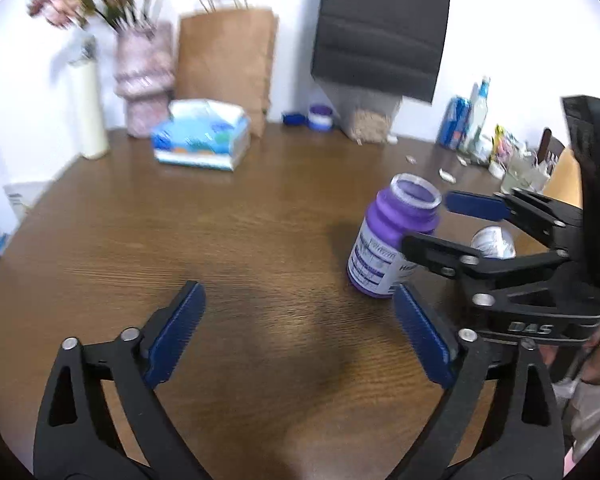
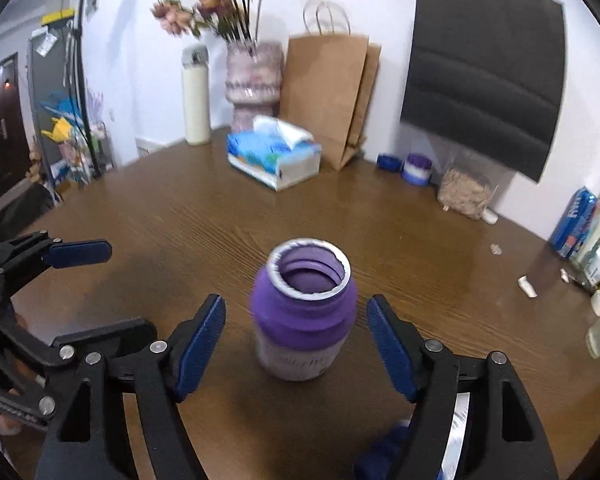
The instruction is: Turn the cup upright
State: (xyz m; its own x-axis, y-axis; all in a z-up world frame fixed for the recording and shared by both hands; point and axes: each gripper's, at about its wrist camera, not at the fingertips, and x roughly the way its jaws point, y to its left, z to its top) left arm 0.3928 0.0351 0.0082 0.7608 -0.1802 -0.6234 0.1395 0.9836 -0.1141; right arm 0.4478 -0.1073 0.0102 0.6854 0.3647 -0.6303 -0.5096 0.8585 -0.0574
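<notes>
The cup is a purple jar with a white label [image 2: 305,312] and an open mouth facing up; it stands upright on the brown wooden table [image 2: 180,216]. My right gripper [image 2: 296,340] is open, with one blue pad on each side of the jar and a gap on both sides. In the left wrist view the jar [image 1: 392,236] stands right of centre with the right gripper [image 1: 440,220] around it. My left gripper [image 1: 300,336] is open and empty over bare table to the left of the jar.
A tissue box [image 2: 274,156], brown paper bag [image 2: 328,96], flower vase [image 2: 254,80] and white bottle [image 2: 196,100] stand along the far edge. A small purple jar [image 2: 417,168], a clear container [image 2: 464,192] and bottles [image 2: 580,220] stand at the right.
</notes>
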